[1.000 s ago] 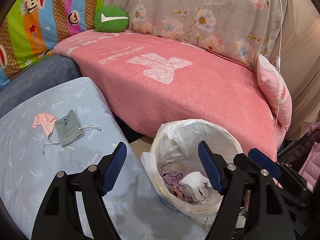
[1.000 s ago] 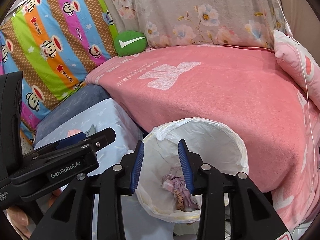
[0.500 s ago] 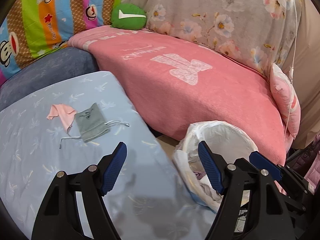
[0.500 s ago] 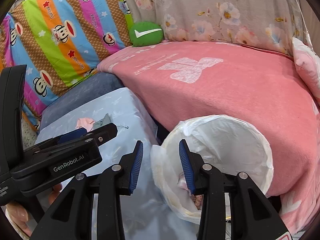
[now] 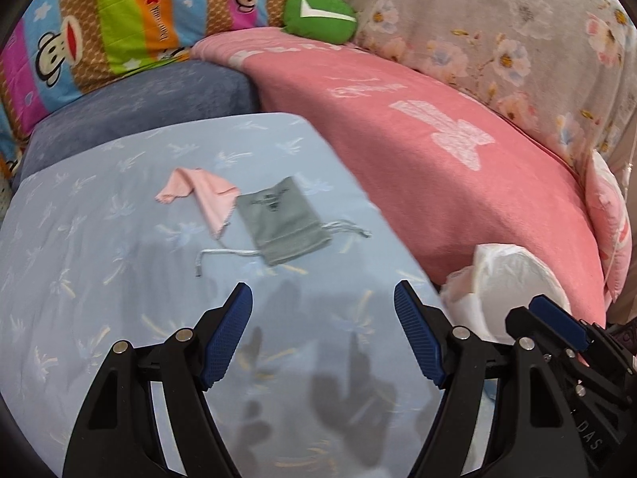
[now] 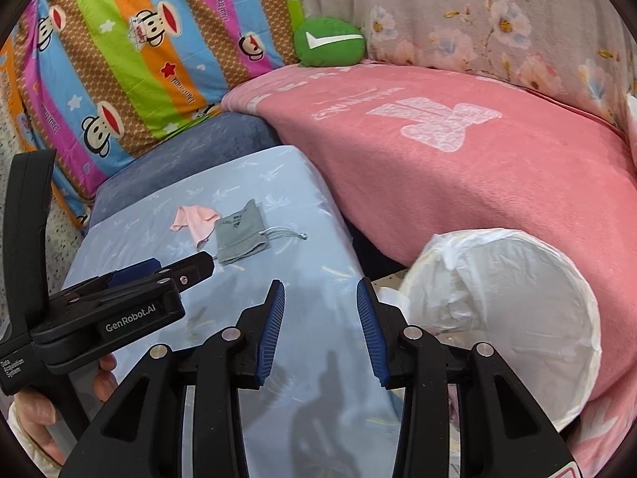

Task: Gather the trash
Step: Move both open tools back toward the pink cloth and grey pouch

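The left gripper [image 5: 323, 334], marked "GenRobot.AI", has its jaws wide and empty; the right gripper [image 6: 321, 328] jaws are narrower, also empty, over the counter [image 5: 99, 279].

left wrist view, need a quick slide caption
Open left tool hovering over blue tabletop, facing grey drawstring pouch and pink cloth.

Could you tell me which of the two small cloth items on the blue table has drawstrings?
The grey pouch; thin cords trail from both sides of its gathered end. The pink cloth touching it on the left is a plain folded piece without strings.
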`<state>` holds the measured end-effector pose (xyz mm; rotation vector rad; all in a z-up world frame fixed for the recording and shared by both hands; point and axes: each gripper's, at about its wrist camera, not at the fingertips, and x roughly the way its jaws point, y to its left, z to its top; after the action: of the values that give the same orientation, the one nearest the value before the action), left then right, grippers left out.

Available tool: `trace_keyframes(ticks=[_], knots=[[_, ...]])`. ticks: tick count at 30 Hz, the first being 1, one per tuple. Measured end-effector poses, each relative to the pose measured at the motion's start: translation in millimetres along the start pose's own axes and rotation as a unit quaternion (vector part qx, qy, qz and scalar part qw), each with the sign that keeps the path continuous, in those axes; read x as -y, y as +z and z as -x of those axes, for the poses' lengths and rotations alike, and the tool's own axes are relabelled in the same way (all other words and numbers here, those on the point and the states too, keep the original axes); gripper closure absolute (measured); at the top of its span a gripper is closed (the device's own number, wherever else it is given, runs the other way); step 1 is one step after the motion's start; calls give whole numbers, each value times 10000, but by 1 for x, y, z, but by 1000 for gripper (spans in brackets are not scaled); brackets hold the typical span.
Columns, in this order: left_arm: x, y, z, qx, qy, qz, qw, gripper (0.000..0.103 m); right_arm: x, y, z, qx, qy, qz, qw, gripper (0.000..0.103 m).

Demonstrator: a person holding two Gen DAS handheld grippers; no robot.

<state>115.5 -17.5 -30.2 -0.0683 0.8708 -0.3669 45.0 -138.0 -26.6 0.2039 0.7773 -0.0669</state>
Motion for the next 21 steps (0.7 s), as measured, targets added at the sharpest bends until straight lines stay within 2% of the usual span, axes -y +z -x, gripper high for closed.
trace_keyframes(ticks=[6, 8, 10, 21], knots=[[-43, 3, -10, -91, 269, 217, 9994, 33, -19, 8, -32, -188, 176, 51, 9997, 65], [-56, 5, -15, -126, 348, 285, 9989, 32, -25, 11, -44, -227, 220, 38, 9995, 58], [-67, 9, -20, -149, 436, 350, 9983, 29, -31, 14, -56, -258, 260, 38, 9993, 56], [-100, 38, -52, -161, 635, 592, 9961, 24, -63, 43, -125, -450, 347, 185, 9982, 49]])
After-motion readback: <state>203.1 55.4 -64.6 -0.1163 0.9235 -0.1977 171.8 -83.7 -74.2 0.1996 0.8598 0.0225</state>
